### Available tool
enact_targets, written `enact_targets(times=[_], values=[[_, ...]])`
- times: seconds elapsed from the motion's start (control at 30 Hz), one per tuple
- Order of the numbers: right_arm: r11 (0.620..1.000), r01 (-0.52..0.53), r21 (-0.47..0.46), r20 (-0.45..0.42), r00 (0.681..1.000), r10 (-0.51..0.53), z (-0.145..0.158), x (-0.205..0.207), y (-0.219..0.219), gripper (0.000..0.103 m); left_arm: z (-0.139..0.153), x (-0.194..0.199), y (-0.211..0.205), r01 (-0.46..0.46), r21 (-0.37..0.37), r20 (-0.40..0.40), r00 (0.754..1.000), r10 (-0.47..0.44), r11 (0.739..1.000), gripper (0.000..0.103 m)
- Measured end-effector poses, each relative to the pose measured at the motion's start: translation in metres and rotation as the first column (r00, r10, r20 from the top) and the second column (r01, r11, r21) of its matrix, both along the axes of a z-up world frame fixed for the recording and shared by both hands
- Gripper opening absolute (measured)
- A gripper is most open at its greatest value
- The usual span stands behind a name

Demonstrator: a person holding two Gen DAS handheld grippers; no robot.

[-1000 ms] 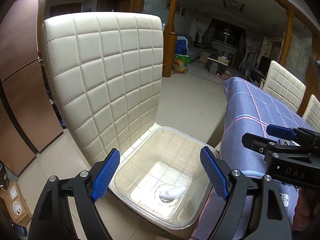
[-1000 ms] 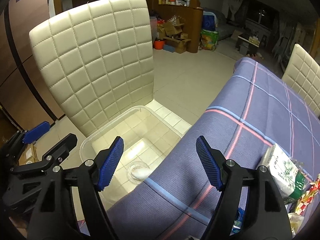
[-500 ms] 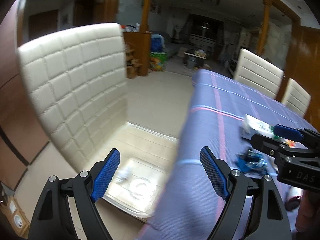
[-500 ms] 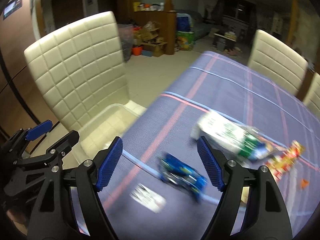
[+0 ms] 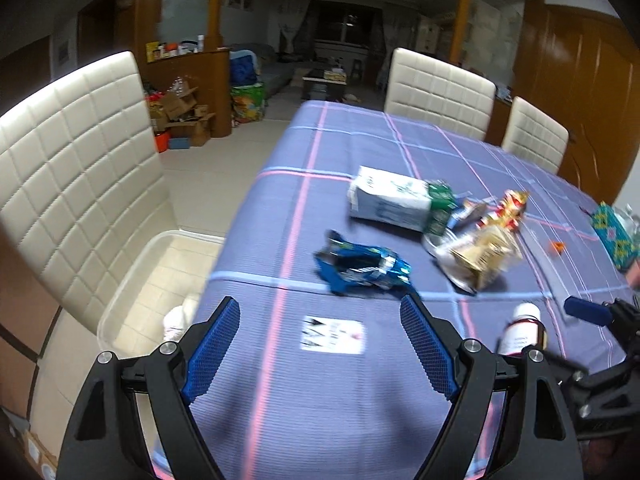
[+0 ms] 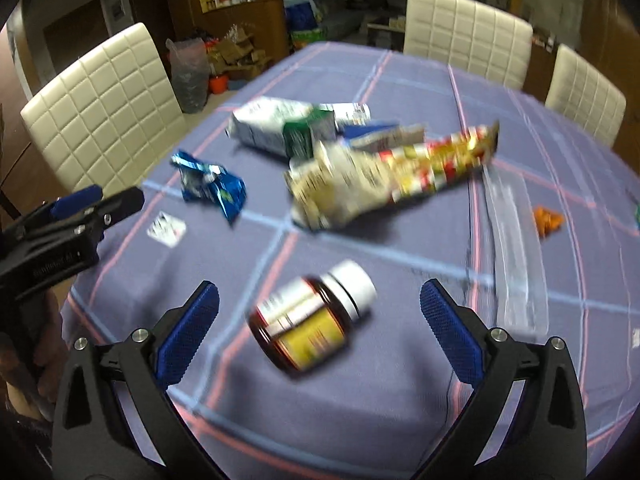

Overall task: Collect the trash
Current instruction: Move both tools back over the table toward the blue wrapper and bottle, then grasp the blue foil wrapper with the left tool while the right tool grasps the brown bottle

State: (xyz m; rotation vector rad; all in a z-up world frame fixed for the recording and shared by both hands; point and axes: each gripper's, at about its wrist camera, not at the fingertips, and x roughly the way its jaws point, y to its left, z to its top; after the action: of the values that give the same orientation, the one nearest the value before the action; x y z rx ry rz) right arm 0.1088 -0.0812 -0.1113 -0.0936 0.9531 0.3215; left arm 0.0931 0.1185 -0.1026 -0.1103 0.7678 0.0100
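Observation:
Trash lies on the blue checked tablecloth (image 5: 344,408): a crumpled blue wrapper (image 5: 362,270) (image 6: 210,186), a white and green carton (image 5: 396,200) (image 6: 280,126), a gold and red snack bag (image 6: 396,172) (image 5: 486,240), a small white slip (image 5: 332,334) (image 6: 166,230) and a brown pill bottle (image 6: 312,320) (image 5: 522,330) on its side. My left gripper (image 5: 320,344) is open above the slip, short of the blue wrapper. My right gripper (image 6: 320,332) has its jaws opening wide; the bottle lies between them, pads off it. A clear plastic bin (image 5: 132,284) sits on the chair at the left, with a white wad inside.
Cream quilted chairs (image 5: 76,184) (image 6: 468,36) stand around the table. A clear plastic strip (image 6: 512,256), an orange scrap (image 6: 548,220) and a teal patterned box (image 5: 614,236) lie at the right. Boxes and bags clutter the floor (image 5: 188,116) beyond.
Both grippers swung right, from the bin on the chair to over the table with its trash. The right jaws have spread wider. The pill bottle came into the right view.

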Motion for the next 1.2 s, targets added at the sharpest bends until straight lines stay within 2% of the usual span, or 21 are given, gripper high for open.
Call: enact_targets(times=[0.33, 0.37, 0.4, 0.43, 0.8, 1.03, 1.2], values=[[0.998, -0.051, 0.02, -0.024, 0.998, 0.052, -0.023, 0.006, -0.011, 0.097, -0.008, 0.007, -0.038, 0.043, 0.047, -0.041, 0.998, -0.041, 0.998, 0.08], [0.998, -0.059, 0.023, -0.023, 0.998, 0.059, -0.024, 0.008, -0.011, 0.087, -0.009, 0.009, -0.039, 0.042, 0.049, -0.047, 0.998, -0.04, 0.998, 0.08], [0.998, -0.063, 0.024, -0.025, 0.998, 0.064, -0.025, 0.01, -0.012, 0.07, -0.01, 0.011, -0.039, 0.041, 0.05, -0.052, 0.998, -0.038, 0.998, 0.08], [0.997, -0.068, 0.023, -0.032, 0.997, 0.068, -0.027, 0.013, -0.012, 0.063, -0.01, 0.014, -0.04, 0.039, 0.052, -0.057, 0.998, -0.036, 0.998, 0.08], [0.999, 0.006, 0.032, 0.015, 1.0, -0.006, -0.028, 0.044, -0.035, 0.062, -0.018, 0.052, -0.053, 0.012, 0.09, -0.105, 0.994, -0.003, 0.996, 0.08], [0.998, 0.019, 0.068, -0.002, 1.0, -0.019, -0.03, 0.053, -0.043, 0.062, -0.031, 0.076, -0.048, -0.013, 0.079, -0.158, 0.987, 0.026, 0.997, 0.08], [0.997, 0.028, 0.076, -0.006, 1.0, -0.027, -0.029, 0.057, -0.044, 0.062, -0.036, 0.082, -0.042, -0.011, 0.06, -0.166, 0.986, 0.02, 0.998, 0.08]])
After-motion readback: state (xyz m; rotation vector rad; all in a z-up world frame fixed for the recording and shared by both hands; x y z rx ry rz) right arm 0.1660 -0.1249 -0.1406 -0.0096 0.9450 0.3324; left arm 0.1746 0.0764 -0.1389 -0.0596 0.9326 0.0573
